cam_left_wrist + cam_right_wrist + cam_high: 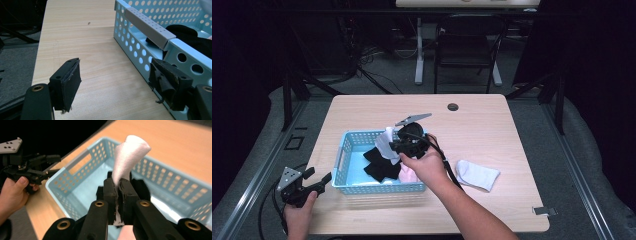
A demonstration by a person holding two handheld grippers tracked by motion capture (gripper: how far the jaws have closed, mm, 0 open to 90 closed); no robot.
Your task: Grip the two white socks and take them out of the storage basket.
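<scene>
Left gripper: I hold it low at my near left, jaws spread wide with nothing between them. Right gripper: raised well ahead of the left one, forearm reaching forward, jaws pressed together on a white sock.

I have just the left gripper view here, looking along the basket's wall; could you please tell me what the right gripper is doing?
Observer: The right gripper is shut on a white sock, held above the blue basket.
Operator: Thank you. Is anything lying outside the basket?
Observer: Yes, a second white sock lies on the table, to the basket's right.
Operator: And what is inside it?
Observer: Beside the black socks, a pink piece lies at the near wall.
</scene>
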